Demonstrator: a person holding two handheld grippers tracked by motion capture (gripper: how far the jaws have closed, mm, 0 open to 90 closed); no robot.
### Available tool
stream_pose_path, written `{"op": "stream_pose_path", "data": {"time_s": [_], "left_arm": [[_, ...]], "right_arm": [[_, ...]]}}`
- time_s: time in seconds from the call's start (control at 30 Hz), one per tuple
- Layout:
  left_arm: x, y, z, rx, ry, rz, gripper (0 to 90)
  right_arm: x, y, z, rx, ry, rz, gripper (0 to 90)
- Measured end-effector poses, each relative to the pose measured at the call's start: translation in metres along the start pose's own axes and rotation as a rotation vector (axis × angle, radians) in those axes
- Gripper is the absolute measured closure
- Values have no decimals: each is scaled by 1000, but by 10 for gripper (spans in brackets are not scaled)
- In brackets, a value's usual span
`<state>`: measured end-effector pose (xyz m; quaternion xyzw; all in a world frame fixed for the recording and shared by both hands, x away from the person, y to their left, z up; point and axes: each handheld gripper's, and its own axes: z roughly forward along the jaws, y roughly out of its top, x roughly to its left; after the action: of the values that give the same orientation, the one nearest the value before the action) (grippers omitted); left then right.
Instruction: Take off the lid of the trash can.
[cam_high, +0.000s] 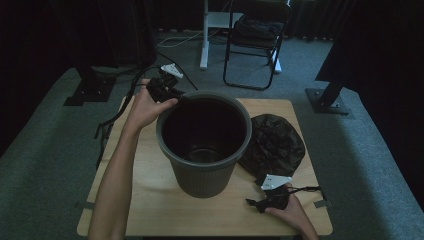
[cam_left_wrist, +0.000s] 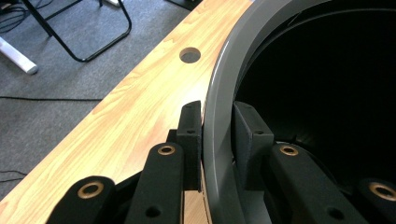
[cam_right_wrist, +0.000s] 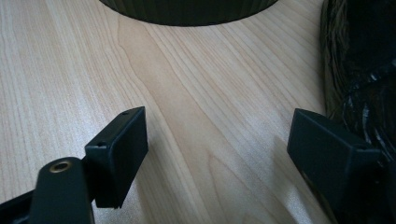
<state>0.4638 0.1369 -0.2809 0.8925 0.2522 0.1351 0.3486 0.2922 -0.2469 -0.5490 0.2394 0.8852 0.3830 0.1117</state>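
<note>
The left gripper had its jaws clamped on the grey bin's rim, while the right gripper rested wide open on the table beside a black bag.

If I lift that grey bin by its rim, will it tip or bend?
The bin looks like stiff moulded plastic, so its rim probably won't bend. It's empty, so likely light. Held at one side by the left gripper, it may tilt.

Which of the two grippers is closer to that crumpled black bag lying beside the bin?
The right. The right gripper rests open on the table, just in front of the black bag. The left gripper is clamped on the bin rim's far left side, away from the bag.
</note>
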Motion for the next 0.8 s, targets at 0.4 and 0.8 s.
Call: {"op": "stream_pose_path", "data": {"time_s": [0.4,0.8], "left_arm": [[-5,5,7,-19,-38,2,751],[1,2,-8,-51,-40,-36,749]], "right_arm": [[0,0,0,0,1,1,196],[0,0,0,2,6,2,196]]}}
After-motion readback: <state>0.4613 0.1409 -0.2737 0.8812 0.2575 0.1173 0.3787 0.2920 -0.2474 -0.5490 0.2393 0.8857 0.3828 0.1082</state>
